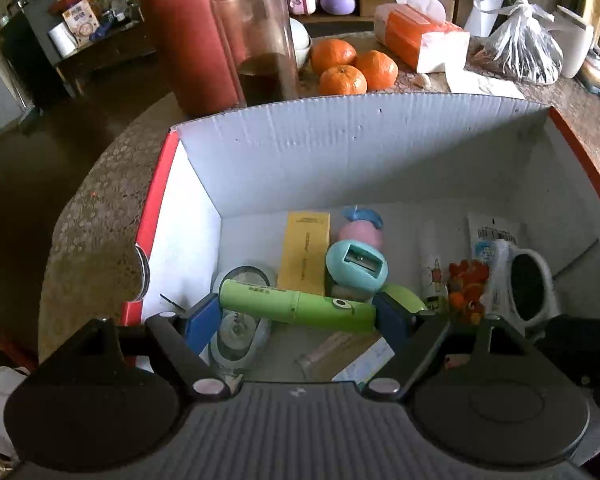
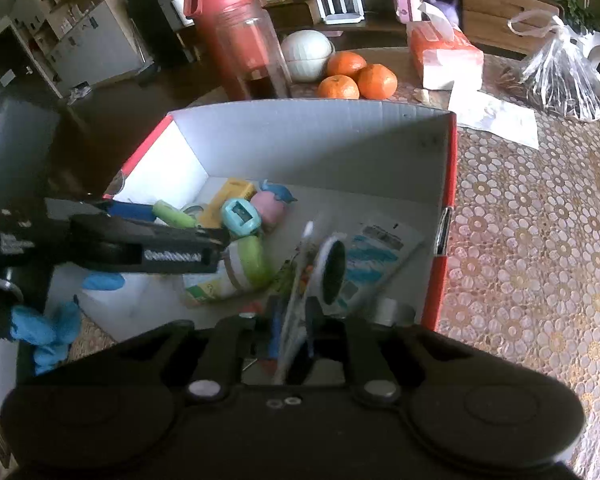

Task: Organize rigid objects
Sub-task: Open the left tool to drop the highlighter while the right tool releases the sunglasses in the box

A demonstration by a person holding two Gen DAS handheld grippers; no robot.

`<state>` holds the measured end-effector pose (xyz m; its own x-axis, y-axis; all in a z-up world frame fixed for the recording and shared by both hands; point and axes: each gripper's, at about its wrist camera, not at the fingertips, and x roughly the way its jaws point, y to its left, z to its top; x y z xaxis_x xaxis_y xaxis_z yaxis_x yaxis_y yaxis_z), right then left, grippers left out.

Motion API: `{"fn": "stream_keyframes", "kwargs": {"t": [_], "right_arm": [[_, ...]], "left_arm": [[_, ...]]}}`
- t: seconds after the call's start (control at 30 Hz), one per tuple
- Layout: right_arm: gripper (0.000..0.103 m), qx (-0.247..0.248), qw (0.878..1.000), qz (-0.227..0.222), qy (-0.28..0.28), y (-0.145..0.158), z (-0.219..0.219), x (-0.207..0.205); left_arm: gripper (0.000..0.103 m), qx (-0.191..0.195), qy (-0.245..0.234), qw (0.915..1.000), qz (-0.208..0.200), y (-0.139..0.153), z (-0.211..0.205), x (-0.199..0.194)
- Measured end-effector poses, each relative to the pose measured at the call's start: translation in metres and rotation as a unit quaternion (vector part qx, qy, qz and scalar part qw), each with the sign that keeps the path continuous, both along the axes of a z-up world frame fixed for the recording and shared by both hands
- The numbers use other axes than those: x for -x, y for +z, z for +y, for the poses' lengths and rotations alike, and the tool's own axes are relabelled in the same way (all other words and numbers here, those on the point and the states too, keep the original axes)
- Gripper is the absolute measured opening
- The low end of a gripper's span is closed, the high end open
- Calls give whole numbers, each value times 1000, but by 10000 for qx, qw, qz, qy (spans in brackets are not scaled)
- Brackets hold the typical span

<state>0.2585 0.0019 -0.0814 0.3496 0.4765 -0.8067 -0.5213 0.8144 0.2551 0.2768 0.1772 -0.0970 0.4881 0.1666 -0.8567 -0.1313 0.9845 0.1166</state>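
The left tool (image 1: 298, 312) sits nearest the lens, its blue pads clamped on the two ends of a smooth green tube (image 1: 296, 306) held crosswise just above the contents of the box (image 1: 340, 148). The right tool (image 2: 294, 336) stands almost closed around a thin flat card pack (image 2: 300, 292) seen edge-on over the right half of the box; whether its pads press on the pack I cannot tell.

I judge the sorting well along: a yellow carton (image 1: 305, 254), a teal sharpener (image 1: 357, 266) of rounded plastic, a pink and blue toy (image 1: 360, 228), a roll of tape (image 1: 242, 280) and a white mug (image 1: 528, 284) already lie inside. Left, as I read it, is to release the tube and the pack.

The box is white corrugated board with red outer faces. It stands on a surface (image 2: 540, 240) covered in a floral patterned cloth, where oranges (image 1: 348, 68), a clear jar (image 1: 256, 40), a red flask (image 1: 180, 32) and a tissue pack (image 1: 420, 40) remain outside.
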Motion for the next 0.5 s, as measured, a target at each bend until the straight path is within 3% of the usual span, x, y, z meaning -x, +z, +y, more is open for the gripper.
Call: {"fn": "stream_keyframes", "kwargs": {"t": [0.13, 0.2, 0.5], "right_arm": [[26, -111, 9999, -38, 37, 5, -3, 6], [38, -186, 9998, -61, 26, 9, -7, 8], [59, -580, 9981, -172, -73, 26, -23, 19]], "left_arm": [[82, -6, 49, 10000, 19, 0, 0, 0], [82, -7, 70, 10000, 23, 0, 0, 0], [82, 347, 281, 9990, -2, 8, 2, 12]]}}
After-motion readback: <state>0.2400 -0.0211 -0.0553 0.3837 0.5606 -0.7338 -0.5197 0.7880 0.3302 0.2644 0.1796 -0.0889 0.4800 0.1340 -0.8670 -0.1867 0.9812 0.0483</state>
